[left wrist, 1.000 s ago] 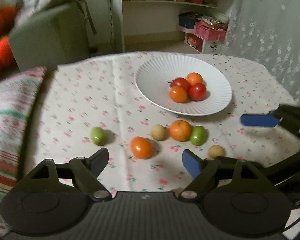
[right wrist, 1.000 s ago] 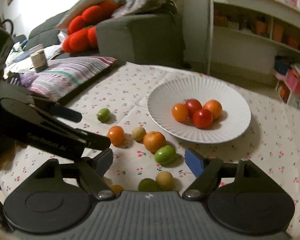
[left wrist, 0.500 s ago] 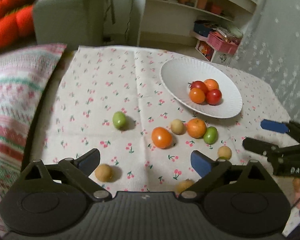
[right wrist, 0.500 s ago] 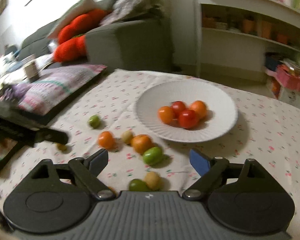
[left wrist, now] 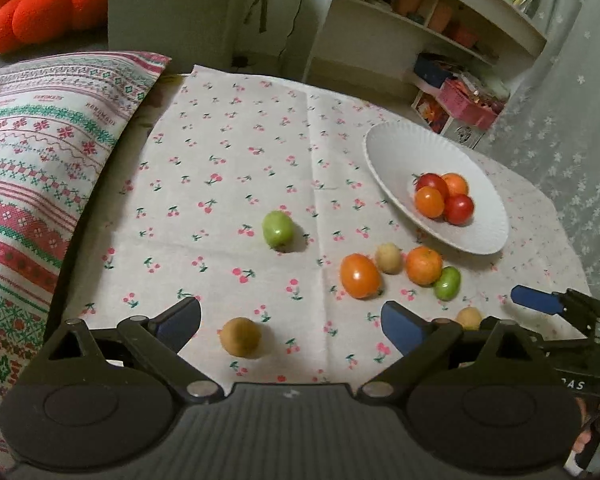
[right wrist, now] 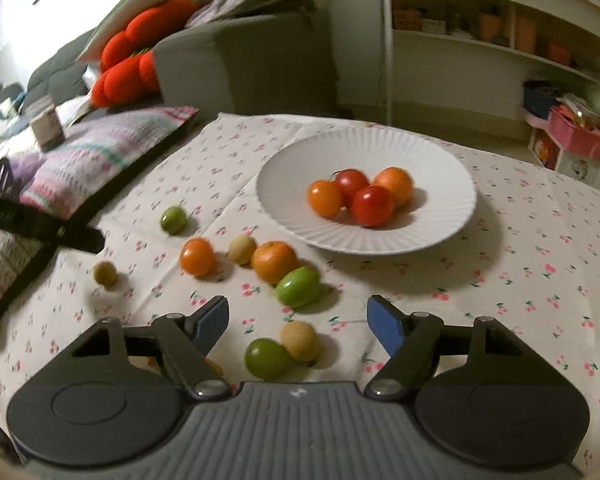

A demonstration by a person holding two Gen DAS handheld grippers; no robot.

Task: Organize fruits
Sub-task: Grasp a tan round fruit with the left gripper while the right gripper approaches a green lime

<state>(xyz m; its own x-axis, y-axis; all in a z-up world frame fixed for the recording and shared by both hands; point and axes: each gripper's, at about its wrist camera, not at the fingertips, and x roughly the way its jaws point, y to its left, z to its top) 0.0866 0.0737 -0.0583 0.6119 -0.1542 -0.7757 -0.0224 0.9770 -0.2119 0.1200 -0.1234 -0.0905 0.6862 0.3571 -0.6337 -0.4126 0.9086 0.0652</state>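
The fruits look small, round and light, with smooth glossy skins, so they are likely to roll on the cloth and slip from a pinch that lands off-centre; the ripe red ones are probably soft enough to bruise, so each should be taken across its widest middle with both pads squarely opposed and only gentle pressure. The white plate (right wrist: 452, 216) sits on the cherry-print tablecloth (left wrist: 228, 168) and holds four fruits touching one another: two red and two orange. On the cloth, the right wrist view shows eight loose ones: three green, two orange and three tan. Of these, a lone green fruit (left wrist: 277, 229) lies apart toward the striped cushion (left wrist: 40, 152), a tan fruit (left wrist: 240, 337) lies alone near the front edge, an orange fruit (left wrist: 360, 275), a pale tan one, a second orange and a green one sit in a close row just before the plate, and a green fruit (right wrist: 267, 358) touches a tan fruit (right wrist: 300, 341) nearest the right tool. The left gripper (left wrist: 290, 320) stands wide, its jaws having just been opening, with the lone tan fruit lying between the fingers but not pressed by either pad. The right gripper (right wrist: 298, 318) is spread at a middling width, its jaws having just been closing, and grips nothing; the touching green and tan pair lies in the gap below it, and being so close together the two will be awkward to separate cleanly.
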